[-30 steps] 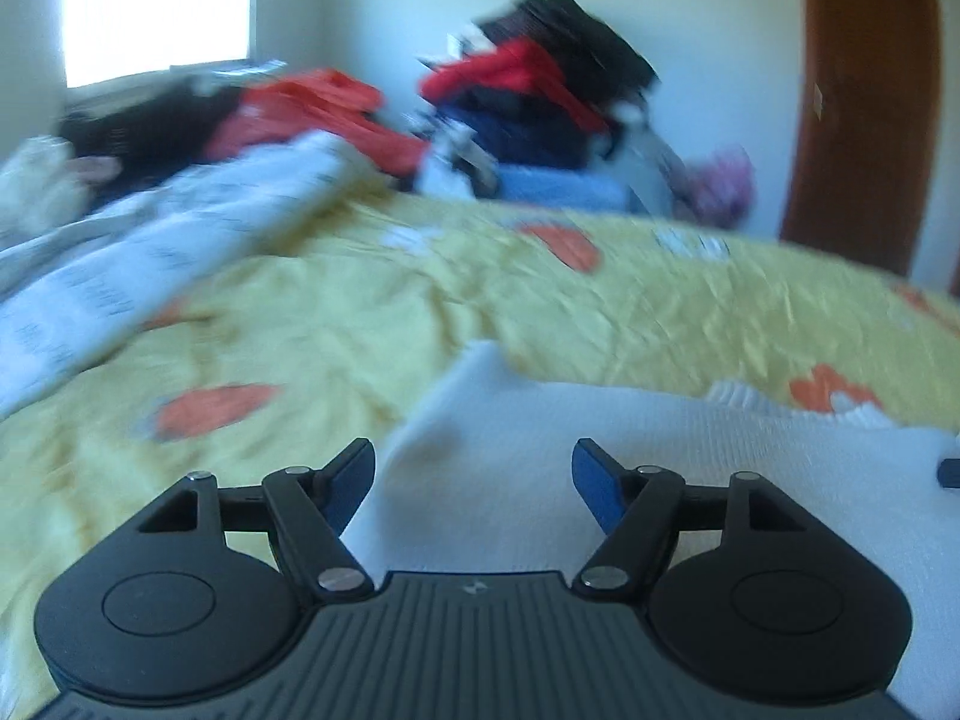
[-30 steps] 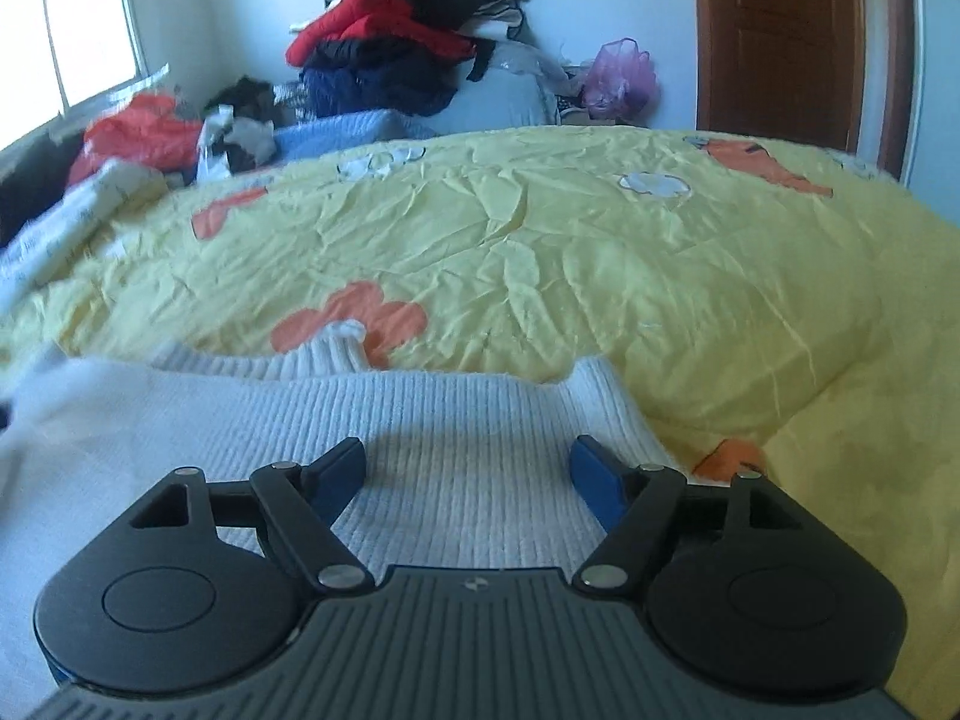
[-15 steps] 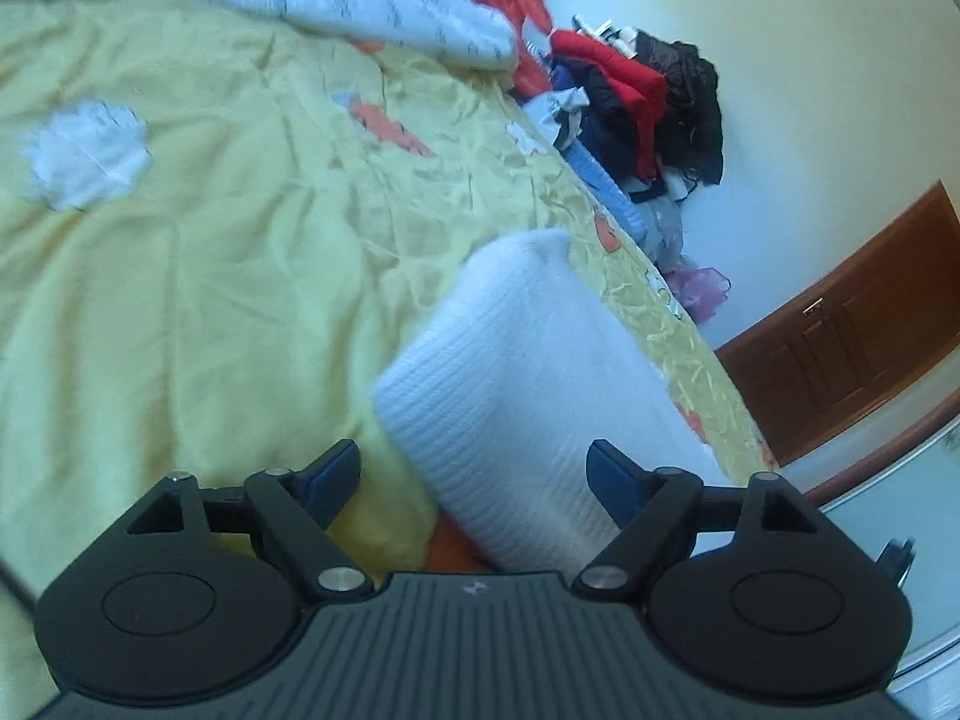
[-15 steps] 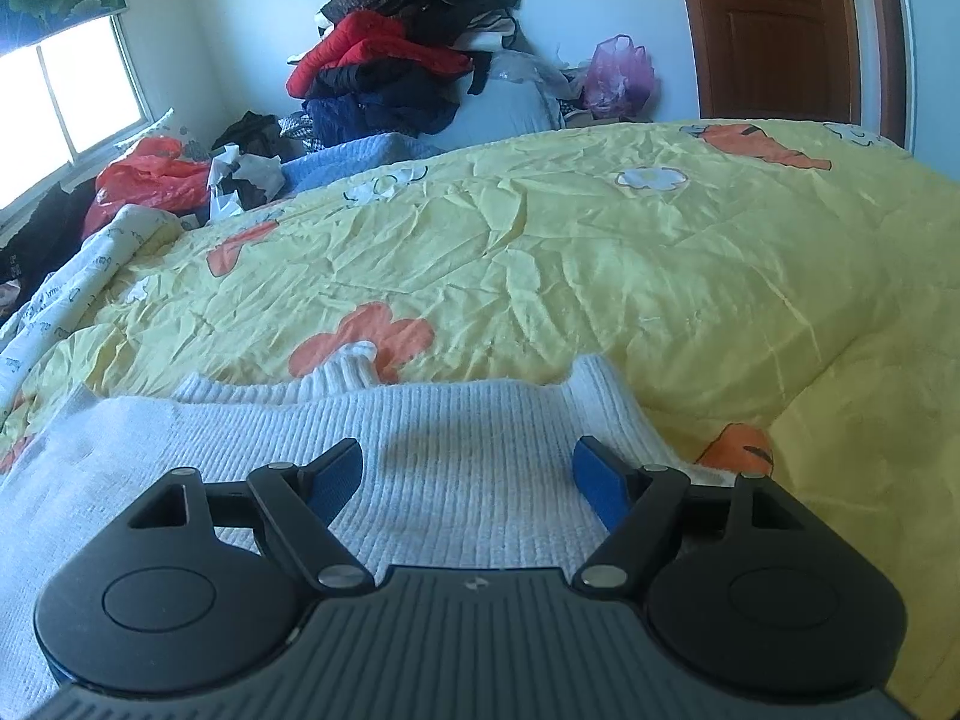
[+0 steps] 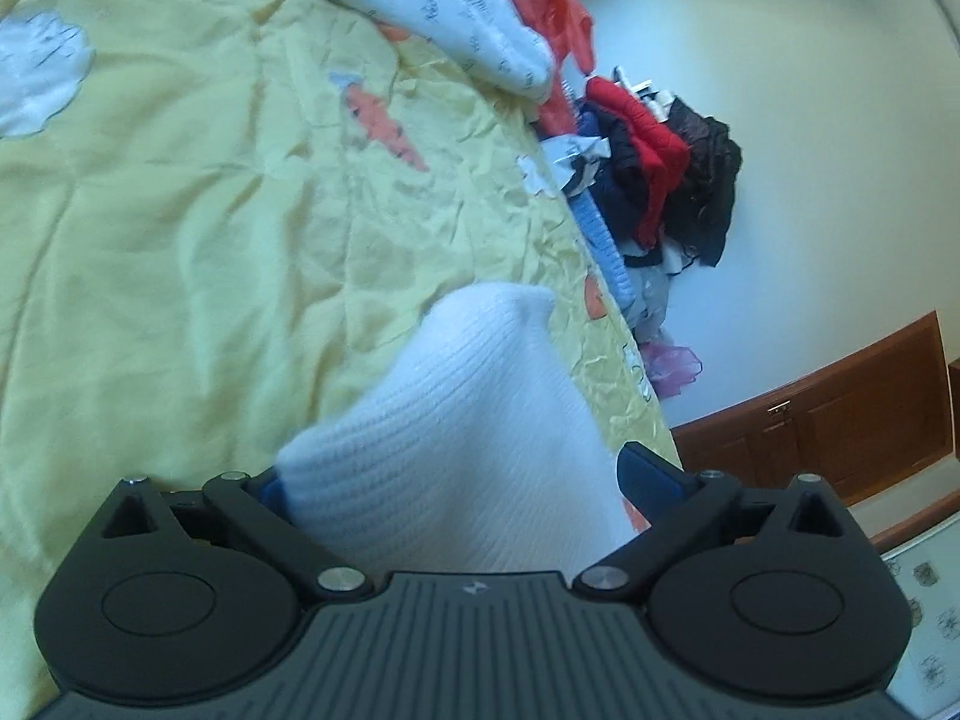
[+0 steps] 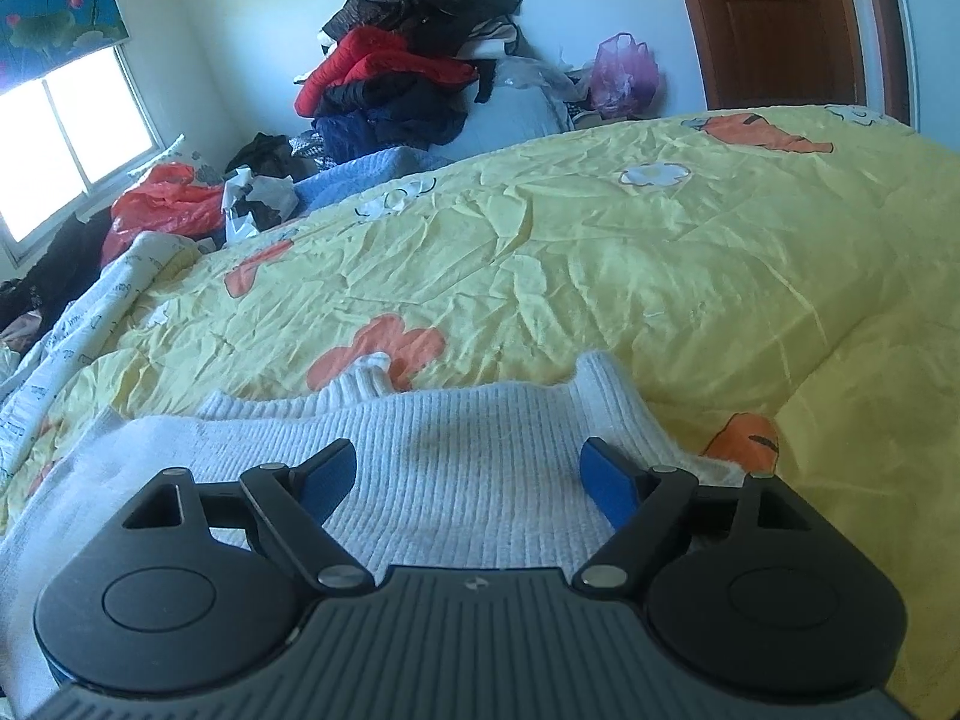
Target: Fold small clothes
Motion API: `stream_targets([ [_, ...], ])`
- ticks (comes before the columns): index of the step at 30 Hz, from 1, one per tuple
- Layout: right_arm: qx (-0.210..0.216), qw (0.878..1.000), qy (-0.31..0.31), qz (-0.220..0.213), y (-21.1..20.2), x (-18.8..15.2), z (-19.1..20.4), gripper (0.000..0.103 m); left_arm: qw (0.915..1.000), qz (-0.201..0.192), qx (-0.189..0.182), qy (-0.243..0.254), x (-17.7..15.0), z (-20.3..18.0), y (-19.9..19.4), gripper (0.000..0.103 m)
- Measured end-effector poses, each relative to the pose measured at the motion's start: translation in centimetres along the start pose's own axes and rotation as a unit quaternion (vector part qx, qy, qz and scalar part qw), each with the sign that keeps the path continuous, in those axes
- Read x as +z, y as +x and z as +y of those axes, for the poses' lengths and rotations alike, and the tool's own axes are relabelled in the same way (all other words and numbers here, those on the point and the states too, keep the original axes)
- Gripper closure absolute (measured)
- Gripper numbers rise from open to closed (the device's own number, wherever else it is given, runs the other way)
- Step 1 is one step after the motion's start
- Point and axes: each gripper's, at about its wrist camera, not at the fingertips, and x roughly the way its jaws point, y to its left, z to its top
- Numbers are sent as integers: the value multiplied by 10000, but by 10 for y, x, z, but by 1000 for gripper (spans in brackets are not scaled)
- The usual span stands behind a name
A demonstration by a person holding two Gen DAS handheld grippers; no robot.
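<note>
A white ribbed knit sweater (image 6: 480, 432) lies flat on the yellow bedspread (image 6: 600, 258), its collar pointing away from me. My right gripper (image 6: 468, 477) hovers just over the sweater's near part. Its jaws are opening, and the blue pads stand apart with only flat knit under them. In the left wrist view the picture is rolled sideways. A rounded folded edge of the sweater (image 5: 480, 408) pokes in between the jaws of my left gripper (image 5: 459, 480), which are opening wide. The left pad is half hidden behind the fabric; the right pad stands clear of it.
A tall pile of dark and red clothes (image 6: 408, 78) sits past the bed's far side, with a pink bag (image 6: 624, 69) and a brown door (image 6: 780, 18) to its right. A white printed quilt (image 6: 78, 324) runs along the bed's left, below a window (image 6: 66, 138).
The left view has rolled strongly and dropped closer to the sweater's folded edge, and its jaws have spread wider. The right gripper has stayed nearly in place, its jaws a little wider.
</note>
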Motion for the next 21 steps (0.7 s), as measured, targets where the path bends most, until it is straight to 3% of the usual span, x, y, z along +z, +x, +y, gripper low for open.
stream_targets([
  [8, 188, 9996, 211, -27, -1, 0, -6, 17, 9937, -473, 408, 927, -11, -25, 21, 2],
  [9, 191, 9996, 215, -28, -1, 0, -7, 17, 9930, -475, 451, 983, -11, -25, 21, 10],
  [10, 189, 9996, 212, -25, -1, 1, -6, 17, 9922, -479, 539, 1013, -10, -24, 20, 36],
  [12, 190, 9996, 212, -27, -1, 0, -7, 17, 9935, -378, 696, 818, -3, -14, 22, 66],
  [14, 190, 9996, 212, -28, -1, 0, -7, 17, 9971, -230, 513, 517, 4, -4, 19, 69],
  [17, 172, 9997, 192, -22, -1, 0, -6, 17, 9951, -218, 694, 675, 2, -13, 17, 72],
  [18, 152, 9997, 170, -15, -1, 0, -5, 17, 9922, -282, 837, 879, -2, -21, 16, 74],
  [20, 23, 10000, 75, 60, 0, 2, -1, 20, 9776, -500, 1191, 1661, -14, -49, 14, 75],
  [21, -150, 9997, -41, 175, 1, 6, 5, 26, 9605, -683, 1341, 2340, -26, -68, 12, 76],
])
